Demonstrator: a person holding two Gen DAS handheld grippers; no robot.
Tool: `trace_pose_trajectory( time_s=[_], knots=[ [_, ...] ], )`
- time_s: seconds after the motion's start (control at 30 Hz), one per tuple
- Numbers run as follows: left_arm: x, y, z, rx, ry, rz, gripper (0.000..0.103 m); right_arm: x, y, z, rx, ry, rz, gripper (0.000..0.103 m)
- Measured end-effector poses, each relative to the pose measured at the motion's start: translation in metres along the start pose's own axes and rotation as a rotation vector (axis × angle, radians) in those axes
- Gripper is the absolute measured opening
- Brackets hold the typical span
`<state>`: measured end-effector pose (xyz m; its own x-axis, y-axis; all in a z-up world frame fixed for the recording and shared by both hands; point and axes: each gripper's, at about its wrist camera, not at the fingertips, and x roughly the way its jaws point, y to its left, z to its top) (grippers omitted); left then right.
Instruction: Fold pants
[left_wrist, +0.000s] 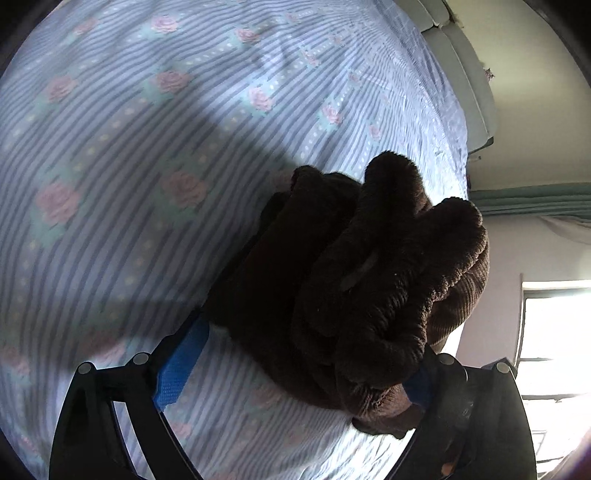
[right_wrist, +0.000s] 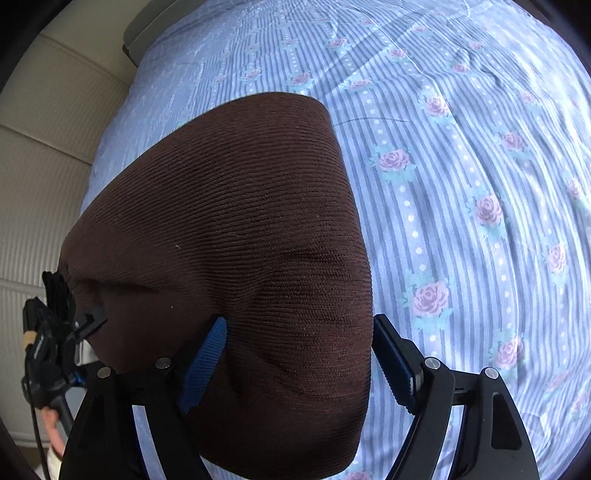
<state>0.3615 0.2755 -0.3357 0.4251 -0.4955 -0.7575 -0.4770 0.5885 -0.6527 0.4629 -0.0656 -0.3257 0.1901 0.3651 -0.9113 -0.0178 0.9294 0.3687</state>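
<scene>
Dark brown corduroy pants (right_wrist: 236, 206) lie folded on the striped floral bed sheet (right_wrist: 461, 155), their top layer flat and smooth in the right wrist view. My right gripper (right_wrist: 300, 321) stands open over the near end. Its left pad (right_wrist: 205, 363) rests on the cloth and its right pad (right_wrist: 393, 363) sits just past the cloth's right edge. In the left wrist view the pants (left_wrist: 354, 266) show as thick bunched folds. My left gripper (left_wrist: 314, 343) is open around them; the cloth leans on the right finger (left_wrist: 421, 391), while the left pad (left_wrist: 181, 365) is mostly bare.
A cream ribbed headboard or padded panel (right_wrist: 48, 155) borders the bed on the left of the right wrist view, where the other gripper's black body (right_wrist: 55, 332) and a hand (right_wrist: 53, 424) also show. A bright window (left_wrist: 554, 332) and a wall lie beyond the bed's edge.
</scene>
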Motion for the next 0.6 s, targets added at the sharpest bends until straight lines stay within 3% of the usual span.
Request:
trace_pose_trajectory(
  time_s=[0.1, 0.23, 0.43, 0.6],
  knots=[
    [0.006, -0.002, 0.006, -0.003, -0.004, -0.023, 0.086, 0.002, -0.001, 0.004, 0.003, -0.001, 0.010, 0.079],
    [0.004, -0.011, 0.008, 0.019, -0.020, -0.029, 0.068, 0.001, -0.003, 0.003, 0.008, 0.005, 0.041, 0.077],
    [-0.014, -0.038, 0.002, 0.138, -0.036, 0.040, 0.056, -0.018, 0.000, -0.004, 0.016, -0.006, 0.095, 0.049],
    [-0.039, -0.068, -0.011, 0.257, -0.079, 0.053, 0.055, -0.059, 0.006, -0.016, -0.010, -0.051, 0.107, 0.041]
  ],
)
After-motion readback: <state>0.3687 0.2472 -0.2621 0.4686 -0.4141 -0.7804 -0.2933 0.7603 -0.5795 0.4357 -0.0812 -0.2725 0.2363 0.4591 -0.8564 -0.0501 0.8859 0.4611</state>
